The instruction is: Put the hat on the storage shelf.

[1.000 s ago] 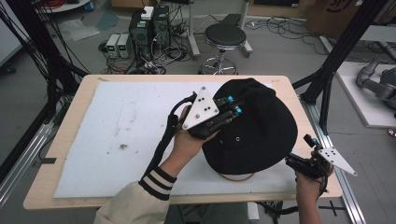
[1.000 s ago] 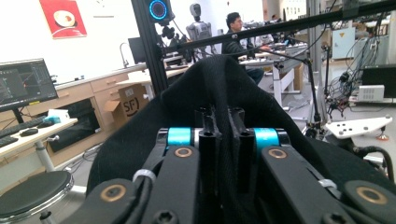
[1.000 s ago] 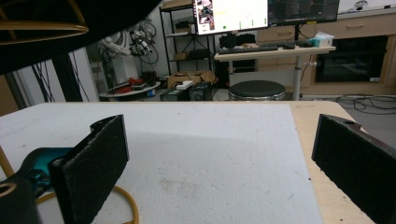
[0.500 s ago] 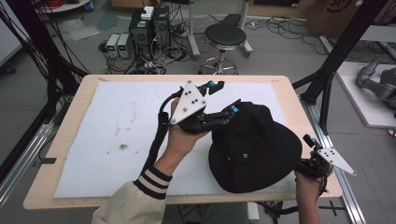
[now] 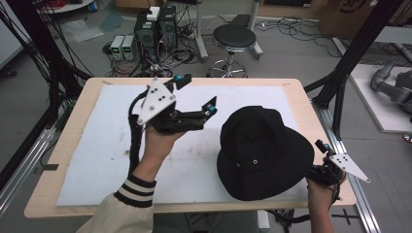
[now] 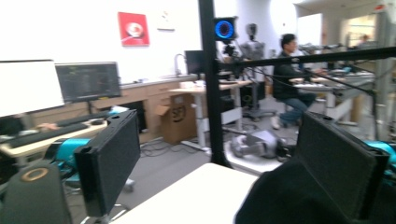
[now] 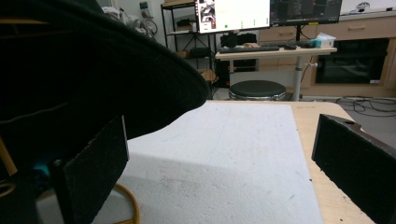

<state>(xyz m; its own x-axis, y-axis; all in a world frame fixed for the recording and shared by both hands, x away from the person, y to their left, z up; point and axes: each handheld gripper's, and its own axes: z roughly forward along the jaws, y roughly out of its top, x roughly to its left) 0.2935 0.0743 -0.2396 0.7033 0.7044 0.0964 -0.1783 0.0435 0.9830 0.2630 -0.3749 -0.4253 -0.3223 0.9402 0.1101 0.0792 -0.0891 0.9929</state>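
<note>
A black fabric bucket hat (image 5: 262,155) with a wide floppy brim lies crown-up on the white foam sheet (image 5: 111,150) that covers the light wooden tabletop (image 5: 311,104), in the lower right of the high view. The left claw (image 5: 197,92), held in a hand with a striped cuff, hovers above the sheet at the centre left of that frame, just left of the hat and apart from it. Its jaws have just been opening and now stand released with nothing between them. The right claw (image 5: 319,145) sits at the lower right edge of the tabletop beside the hat's brim. In the right gripper view its jaws (image 7: 219,168) are spread wide and released, with the brim hanging over the left one.
</note>
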